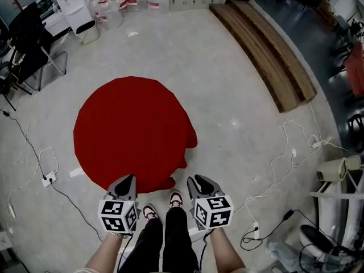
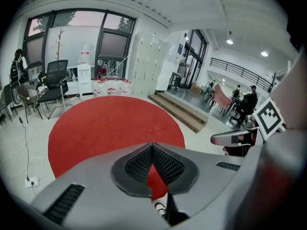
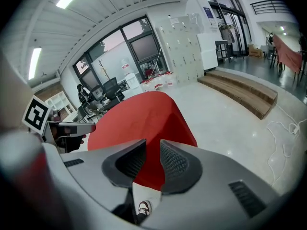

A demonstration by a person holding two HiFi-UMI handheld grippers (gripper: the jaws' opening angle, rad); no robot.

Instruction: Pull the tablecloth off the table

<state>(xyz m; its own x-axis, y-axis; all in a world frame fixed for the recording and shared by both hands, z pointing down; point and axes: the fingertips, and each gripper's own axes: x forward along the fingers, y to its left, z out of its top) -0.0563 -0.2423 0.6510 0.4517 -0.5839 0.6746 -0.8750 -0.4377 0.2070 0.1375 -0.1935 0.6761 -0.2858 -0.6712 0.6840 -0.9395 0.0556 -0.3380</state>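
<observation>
The right gripper (image 3: 152, 164) fills the lower part of the view. Its two jaws stand apart with a narrow gap between them. In this gap the red tablecloth (image 3: 144, 114) shows, and the pads do not press on it. The tablecloth spreads flat and drops down at its near edge. Below this edge, between the jaws, a shoe (image 3: 142, 208) stands on the pale floor (image 3: 225, 123). Left of the tablecloth the left gripper (image 3: 88, 127) reaches in, with its marker cube (image 3: 36, 115). Right of the tablecloth are wooden steps (image 3: 240, 92). Behind the tablecloth stand pale lockers (image 3: 184, 47), dark windows (image 3: 139, 42) and black chairs (image 3: 108, 90).
</observation>
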